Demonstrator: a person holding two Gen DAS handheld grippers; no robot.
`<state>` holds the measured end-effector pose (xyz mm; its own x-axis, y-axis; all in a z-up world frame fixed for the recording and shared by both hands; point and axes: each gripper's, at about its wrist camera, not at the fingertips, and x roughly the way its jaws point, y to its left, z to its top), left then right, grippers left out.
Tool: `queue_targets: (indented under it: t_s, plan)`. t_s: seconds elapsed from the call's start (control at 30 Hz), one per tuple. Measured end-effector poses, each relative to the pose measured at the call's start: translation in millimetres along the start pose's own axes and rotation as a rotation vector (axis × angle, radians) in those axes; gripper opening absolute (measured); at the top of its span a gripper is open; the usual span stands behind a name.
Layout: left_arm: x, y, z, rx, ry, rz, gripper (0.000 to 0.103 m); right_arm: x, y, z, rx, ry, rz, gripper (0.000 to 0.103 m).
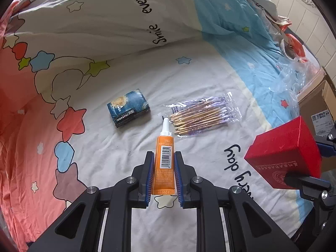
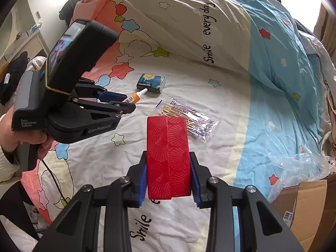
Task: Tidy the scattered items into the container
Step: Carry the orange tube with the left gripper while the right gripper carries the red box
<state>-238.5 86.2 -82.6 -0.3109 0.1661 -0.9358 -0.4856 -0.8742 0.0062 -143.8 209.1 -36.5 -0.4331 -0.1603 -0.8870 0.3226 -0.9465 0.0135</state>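
The orange tube [image 1: 164, 163], one of the scattered items, was clamped lengthwise between the blue pads of the left gripper [image 1: 164, 168] in the left wrist view, white nozzle pointing forward and the body lifted clear of the bed sheet [image 1: 126, 157]; gripping along the flat sides probably kept the soft tube from twisting. Beyond it, still lying on the sheet, were the blue tissue pack [image 1: 128, 108] and, just beside the nozzle's line, the bag of cotton swabs [image 1: 202, 115]. At the right edge the red box [image 1: 283, 149] was held by the other tool, with a cardboard box [image 1: 315, 105], presumably the container, behind it under loose clear plastic [image 1: 294, 73]. In the right wrist view, the right gripper [image 2: 169, 176] had its fingers clenched on the red box [image 2: 168, 157] across the narrow width, the embossed top face upward and the far end overhanging the swab bag [image 2: 201, 124]. The left gripper [image 2: 126, 103] appeared side-on at left, closed on the orange tube [image 2: 134, 97], whose nozzle pointed toward the tissue pack [image 2: 150, 83]. The cardboard box [image 2: 304, 205] sat at lower right beside the bed. Both held items were judged ready to be carried there; two remained on the bed.
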Motion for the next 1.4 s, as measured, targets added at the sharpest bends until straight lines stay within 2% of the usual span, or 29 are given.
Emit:
queue_targets:
  t_s: [0.43,0.73,1.23,1.4]
  plan:
    - [-64,-89,8,0.154,-0.062,-0.022,0.018,-82,-33,-29,0.102,-0.082,-0.103,0.032]
    - [-86,-128,9,0.246,-0.089,-0.043,0.018,-122,-52,-54,0.141,-0.105,-0.166,0.032]
    - [-109,-126,-8,0.341,-0.112,-0.033,0.018,-158,-70,-82,0.191,-0.145,-0.208,0.032]
    - [-119,-146,-5,0.373,-0.129,-0.044,0.019,-170,-82,-93,0.227,-0.157,-0.233,0.032]
